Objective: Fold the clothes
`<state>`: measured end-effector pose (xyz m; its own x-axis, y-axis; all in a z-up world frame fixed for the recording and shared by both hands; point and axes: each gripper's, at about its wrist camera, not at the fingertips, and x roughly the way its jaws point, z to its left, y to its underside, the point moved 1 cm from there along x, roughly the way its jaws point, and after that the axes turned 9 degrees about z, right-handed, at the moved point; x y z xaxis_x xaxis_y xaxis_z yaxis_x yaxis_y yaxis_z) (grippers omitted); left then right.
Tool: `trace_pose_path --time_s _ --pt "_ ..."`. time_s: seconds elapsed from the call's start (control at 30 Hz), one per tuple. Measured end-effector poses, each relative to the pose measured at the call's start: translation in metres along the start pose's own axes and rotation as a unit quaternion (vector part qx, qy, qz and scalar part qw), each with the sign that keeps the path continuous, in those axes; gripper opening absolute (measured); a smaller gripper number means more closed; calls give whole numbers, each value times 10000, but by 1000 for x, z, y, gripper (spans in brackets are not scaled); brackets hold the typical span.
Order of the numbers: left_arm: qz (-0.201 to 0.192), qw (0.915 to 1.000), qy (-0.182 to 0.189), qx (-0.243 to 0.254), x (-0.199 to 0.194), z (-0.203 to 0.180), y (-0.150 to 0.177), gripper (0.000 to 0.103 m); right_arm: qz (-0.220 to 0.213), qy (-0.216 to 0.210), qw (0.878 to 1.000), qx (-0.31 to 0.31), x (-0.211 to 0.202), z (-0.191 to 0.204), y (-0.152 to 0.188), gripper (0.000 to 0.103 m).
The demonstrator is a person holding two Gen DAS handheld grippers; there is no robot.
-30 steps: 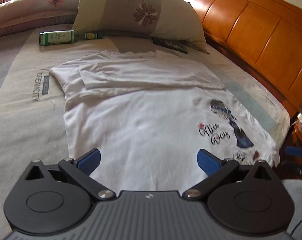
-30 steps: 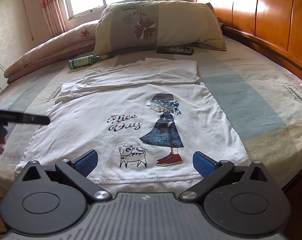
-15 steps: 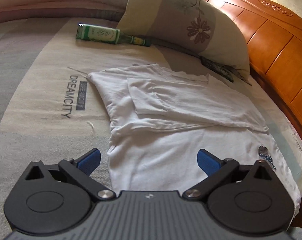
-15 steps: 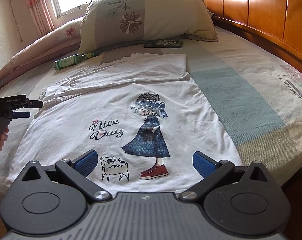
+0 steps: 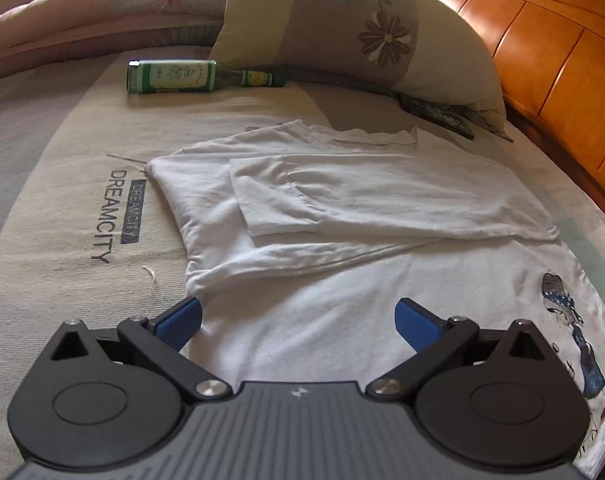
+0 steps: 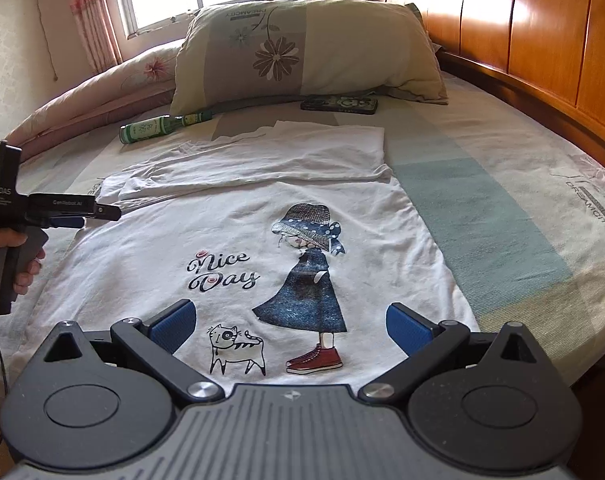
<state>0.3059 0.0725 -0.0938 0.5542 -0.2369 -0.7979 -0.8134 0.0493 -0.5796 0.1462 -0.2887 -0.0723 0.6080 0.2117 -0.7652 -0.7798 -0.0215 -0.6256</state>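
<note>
The T-shirt (image 6: 230, 236) is showing white, printed with a girl in a dark blue dress, polka-dot hat and red sneakers, a striped cat outline and black "Nice Day" script. The pillow (image 6: 302, 48) is wearing cream and taupe panels with a brown daisy. The bottle (image 5: 174, 77) is gleaming green. The headboard (image 6: 534, 28) is glowing orange-brown. Both grippers' fingertips (image 6: 170, 326) are showing blue.

Phone (image 5: 438, 114) partly under pillow (image 5: 366, 40)
</note>
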Motion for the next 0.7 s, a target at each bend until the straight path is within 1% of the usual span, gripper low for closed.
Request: trace_pose_path --time_s 0.1,0.17,0.23,0.3,0.37,0.43,0.5,0.53,0.6,0.7 --pt "-136 9982 113 566 -28 -25 20 102 51 -59 9997 -234 16 7 -2 103" --pt "-119 9952 141 957 -40 -44 41 102 108 -100 9987 -478 31 17 -2 103" --pt "-68 9917 80 1282 -45 -60 64 102 226 -149 9971 -706 47 28 -1 103" --pt "34 9896 -57 1436 -45 -69 86 102 379 -169 9952 -881 62 38 3 103" --pt "123 9888 -48 1489 -46 -74 106 102 484 -131 9929 -1078 75 45 11 103" --pt "219 9896 56 1418 -47 -72 122 102 324 -21 9913 -1278 74 48 19 103" --pt "117 9896 -41 1433 -50 -68 136 102 247 -74 9915 -1276 72 45 23 103" --pt "66 9898 -80 1422 -53 -67 141 102 233 -104 9918 -1253 71 42 24 103" --pt "89 9916 -9 1288 -56 -62 143 102 260 -78 9910 -1314 71 42 24 103" --pt "101 9904 -12 1375 -59 -63 145 102 208 -56 9903 -1370 71 42 26 103"
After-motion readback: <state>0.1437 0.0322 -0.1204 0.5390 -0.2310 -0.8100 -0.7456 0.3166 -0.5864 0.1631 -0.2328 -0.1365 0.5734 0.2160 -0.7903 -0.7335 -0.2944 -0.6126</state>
